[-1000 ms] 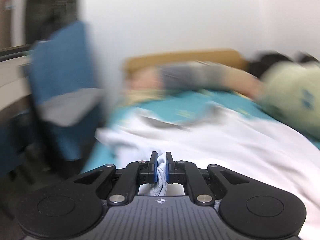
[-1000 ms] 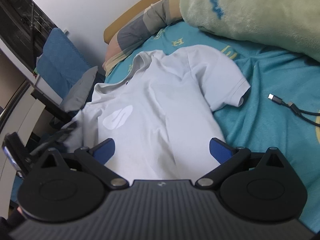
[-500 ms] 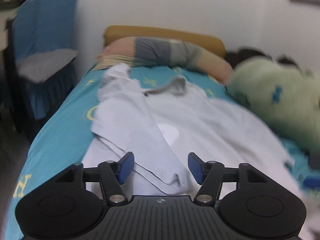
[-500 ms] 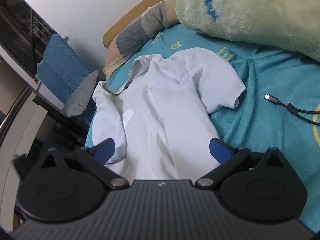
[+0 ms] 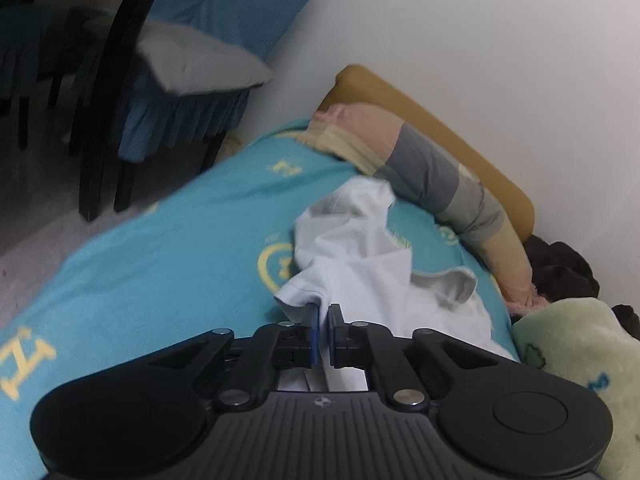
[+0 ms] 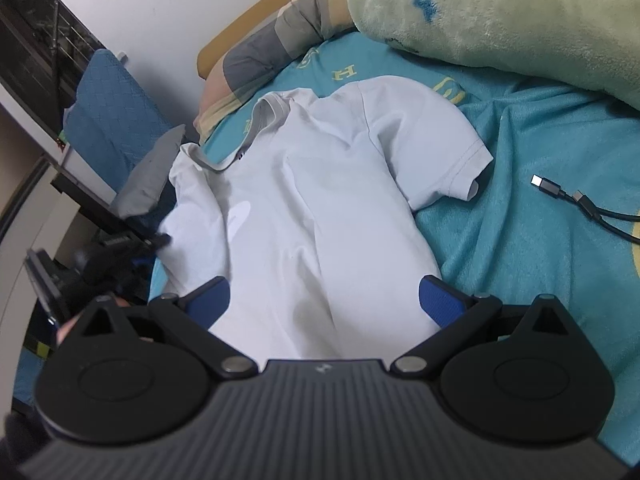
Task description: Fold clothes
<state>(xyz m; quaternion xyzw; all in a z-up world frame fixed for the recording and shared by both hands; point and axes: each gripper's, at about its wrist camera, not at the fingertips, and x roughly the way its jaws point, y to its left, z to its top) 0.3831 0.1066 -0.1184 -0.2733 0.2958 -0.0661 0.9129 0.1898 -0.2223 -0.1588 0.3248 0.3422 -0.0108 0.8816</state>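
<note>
A white polo shirt (image 6: 320, 208) lies face up on the teal bed sheet (image 6: 520, 240), collar toward the headboard. My left gripper (image 5: 324, 320) is shut on the hem of the shirt's left sleeve (image 5: 300, 300), at the bed's left side; the sleeve is bunched and folded over the shirt body (image 5: 360, 264). The left gripper also shows in the right wrist view (image 6: 160, 240). My right gripper (image 6: 324, 300) is open and empty, hovering above the shirt's lower body. The right sleeve (image 6: 452, 160) lies flat and spread.
A green plush blanket (image 6: 500, 20) lies at the right. A striped pillow (image 5: 440, 176) rests against the tan headboard (image 5: 460, 148). A black USB cable (image 6: 576, 200) lies on the sheet to the right. A blue chair (image 5: 180, 80) stands left of the bed.
My left gripper was open half a second ago; it has shut on the left sleeve hem and swung left. The right gripper has barely moved.
</note>
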